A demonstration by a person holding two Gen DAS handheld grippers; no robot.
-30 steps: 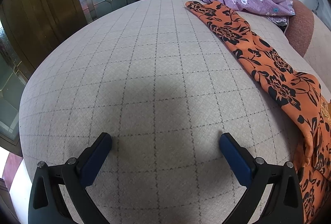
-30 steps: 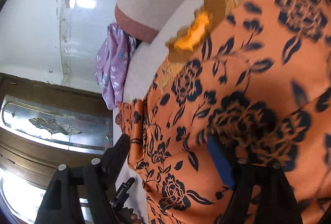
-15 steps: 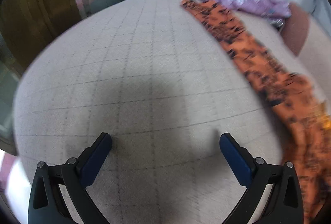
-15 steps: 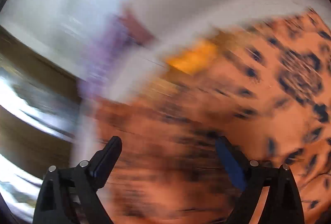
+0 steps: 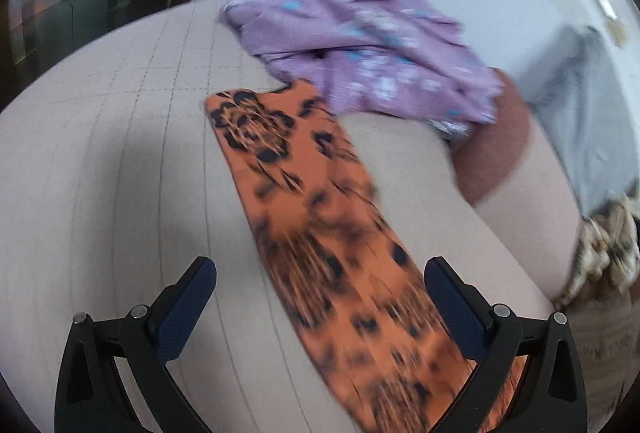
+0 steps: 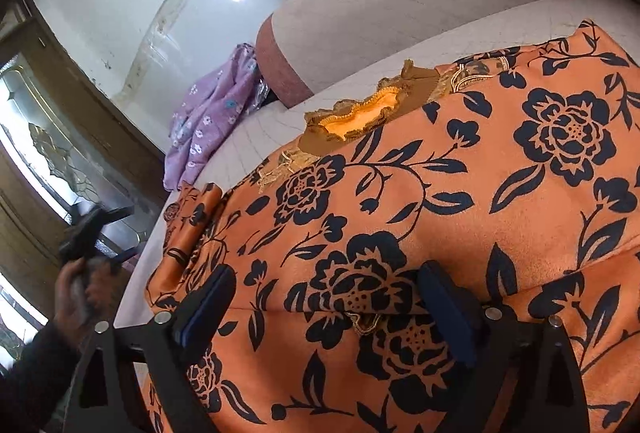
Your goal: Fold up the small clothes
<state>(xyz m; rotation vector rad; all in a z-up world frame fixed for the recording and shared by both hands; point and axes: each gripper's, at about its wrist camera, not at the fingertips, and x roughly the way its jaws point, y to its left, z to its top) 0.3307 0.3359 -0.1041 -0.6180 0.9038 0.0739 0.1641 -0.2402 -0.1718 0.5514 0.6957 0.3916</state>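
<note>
My right tongs (image 6: 324, 307) had just been opening, letting go of the orange garment (image 6: 460, 193); the fold lay flat on the bed (image 5: 100, 173). Left tongs (image 5: 320, 307), wide & empty, swung from bare bed to over its long strip toward the far edge. Count: 1 orange garment, 1 purple garment (image 5: 352, 45).

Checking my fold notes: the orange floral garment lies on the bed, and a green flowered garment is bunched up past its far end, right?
Not quite. The bunched garment past the far end of the orange floral garment is purple with small flowers, not green, as the left wrist view shows. The orange one does lie on the bed.
</note>
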